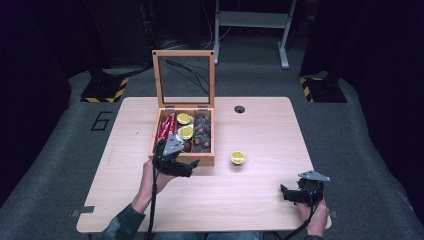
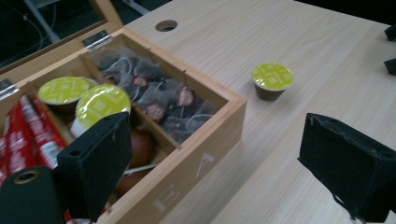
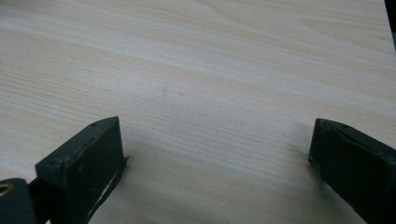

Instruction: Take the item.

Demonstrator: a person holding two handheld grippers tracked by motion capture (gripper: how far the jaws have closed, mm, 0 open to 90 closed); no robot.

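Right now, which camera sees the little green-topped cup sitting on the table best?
The left gripper view: the capsule is close, showing its patterned green lid and brown side. The high view shows it small, right of the wooden box. The right gripper view looks at bare table.

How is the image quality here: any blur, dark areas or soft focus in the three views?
High view: the table is evenly lit, the surrounding room falls into near-black, and the picture is slightly soft. Left gripper view: the capsule on the table and the wooden box are fairly sharp, while the close jaws look soft. Right gripper view: the wood grain is clear, with a faint shadow under each jaw.
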